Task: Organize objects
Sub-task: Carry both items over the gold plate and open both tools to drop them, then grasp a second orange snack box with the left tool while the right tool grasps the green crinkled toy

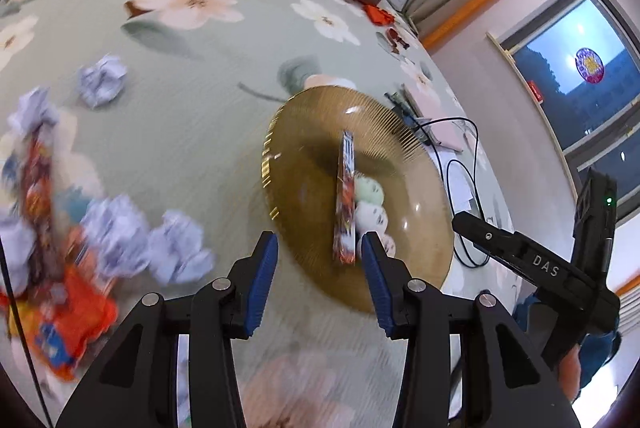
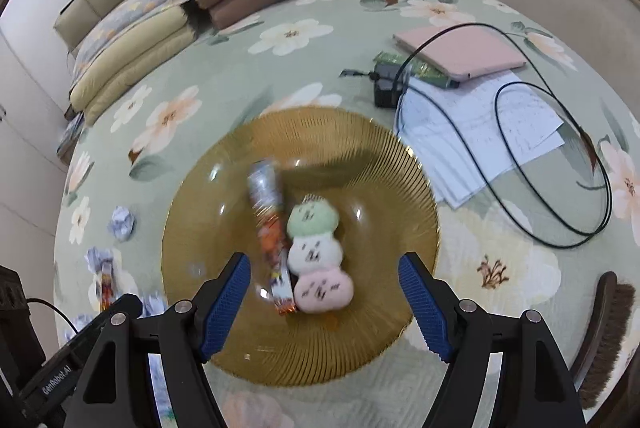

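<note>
Both grippers hang over the bed with jaws apart, holding nothing: the left gripper (image 1: 320, 268) at the plate's near rim, the right gripper (image 2: 324, 302) above the plate (image 2: 400, 187). On the plate lie a snack stick (image 2: 270, 224) and, touching it, a three-ball plush (image 2: 316, 252). Crumpled paper balls (image 1: 108, 79) and an orange packet (image 1: 76, 312) lie on the bedspread (image 1: 180, 147) to the left of the plate.
</note>
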